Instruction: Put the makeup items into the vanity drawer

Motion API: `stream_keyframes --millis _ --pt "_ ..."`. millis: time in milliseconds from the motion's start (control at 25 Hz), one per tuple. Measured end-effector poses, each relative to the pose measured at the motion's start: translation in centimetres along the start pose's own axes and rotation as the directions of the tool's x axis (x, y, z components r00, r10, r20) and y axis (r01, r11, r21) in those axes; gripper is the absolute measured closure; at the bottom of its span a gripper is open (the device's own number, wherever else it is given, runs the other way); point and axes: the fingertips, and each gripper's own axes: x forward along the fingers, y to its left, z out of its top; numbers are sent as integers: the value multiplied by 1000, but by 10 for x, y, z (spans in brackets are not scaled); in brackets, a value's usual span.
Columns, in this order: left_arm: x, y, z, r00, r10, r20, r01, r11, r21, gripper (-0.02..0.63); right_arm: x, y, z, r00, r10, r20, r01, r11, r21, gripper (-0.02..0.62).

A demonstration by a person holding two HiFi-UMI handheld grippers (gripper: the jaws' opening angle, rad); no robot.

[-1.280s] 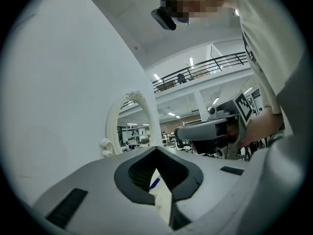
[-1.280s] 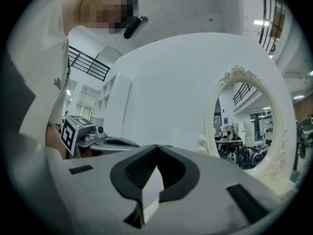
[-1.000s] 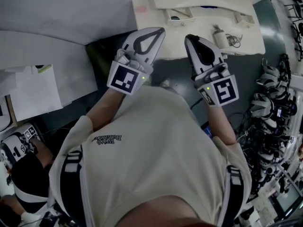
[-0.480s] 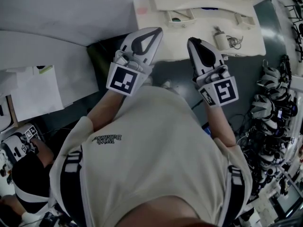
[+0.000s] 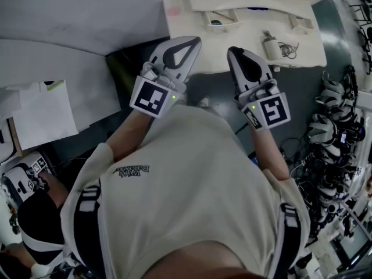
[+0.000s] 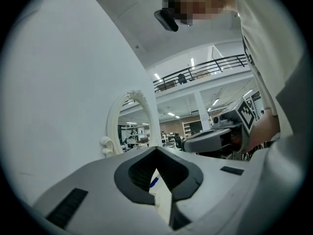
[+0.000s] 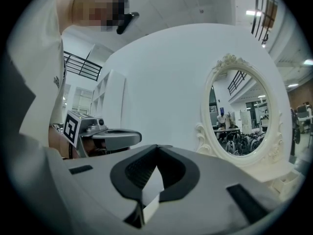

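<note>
The left gripper [image 5: 195,40] and the right gripper [image 5: 233,50] are held side by side in front of the person's chest, both pointing level. Each has its jaws closed tip to tip, and only an empty gap shows behind the tips, so neither holds anything. Just ahead of both tips is the near edge of the white vanity table [image 5: 302,60]. On its top, a little ahead of the right gripper and off to its outer side, stands a small pale bottle [image 5: 270,47] with a dark cap. A tangle of thin cord [image 5: 286,50] lies just beside it, farther out. Farther ahead, roughly between the lines of the two grippers, a small open drawer [image 5: 221,20] sits on the tabletop with something dark inside, too small to identify. A second small box [image 5: 299,23] sits beyond the bottle, ahead and to the right of the right gripper. Farthest ahead, at the back of the table, rises the oval mirror [image 7: 240,115] in its ornate white frame, against a plain white wall [image 7: 161,82].
</note>
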Motion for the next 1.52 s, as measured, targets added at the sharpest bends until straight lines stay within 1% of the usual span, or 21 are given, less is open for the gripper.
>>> stream_keyframes --millis 360,560,720,960,1080,1160,1400,1520 --pt "0 -2 -4 1000 10 -11 -10 1000 -17 594 0 1 -8 1000 18 -12 -18 1000 20 591" --pt "-7 5 -11 998 48 -33 -49 998 -32 594 10 5 -15 998 54 -25 -53 998 31 591" --pt "-15 19 -19 993 100 -57 -103 994 -48 594 26 8 -22 994 97 -46 -96 995 33 591" --pt "-26 63 -37 973 196 -121 -206 976 -75 594 68 9 -26 982 155 -103 -158 987 -18 591" --pt "-26 91 -49 960 236 -151 -248 967 -64 593 98 2 -24 979 168 -117 -173 984 -37 591" --pt "-23 109 -56 956 254 -147 -263 964 -46 594 119 -6 -23 978 167 -127 -173 984 -32 589" --pt "-9 157 -79 948 279 -153 -287 957 -33 594 179 -16 -39 968 170 -186 -179 983 -31 510" --pt "-3 181 -91 943 292 -160 -300 954 -26 593 212 -21 -53 961 164 -221 -175 984 -29 489"
